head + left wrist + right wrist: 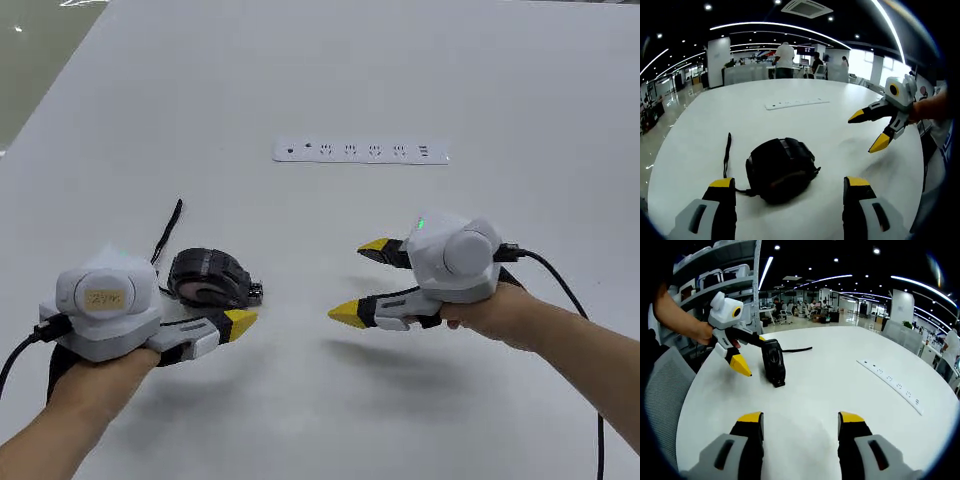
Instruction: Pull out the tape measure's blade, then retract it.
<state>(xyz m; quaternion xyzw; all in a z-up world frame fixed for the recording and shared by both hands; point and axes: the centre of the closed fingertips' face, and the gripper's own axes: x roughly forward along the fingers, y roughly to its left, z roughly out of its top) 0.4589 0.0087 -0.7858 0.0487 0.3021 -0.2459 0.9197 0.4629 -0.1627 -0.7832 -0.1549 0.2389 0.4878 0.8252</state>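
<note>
Pale-grey plastic left gripper (789,182) and right gripper (359,280) alike — black jaws, yellow tips, trailing black cables (560,285). A yellow label (105,298) marks the left.

L gripper (789,183) had its fingers (721,200) spread wide. Black tape measure (781,169) lay on white desk (840,150) just ahead, strap (727,152) trailing off. R gripper (868,131) hovered at right, fingers apart. Power strip (796,103) sat farther back.
</note>
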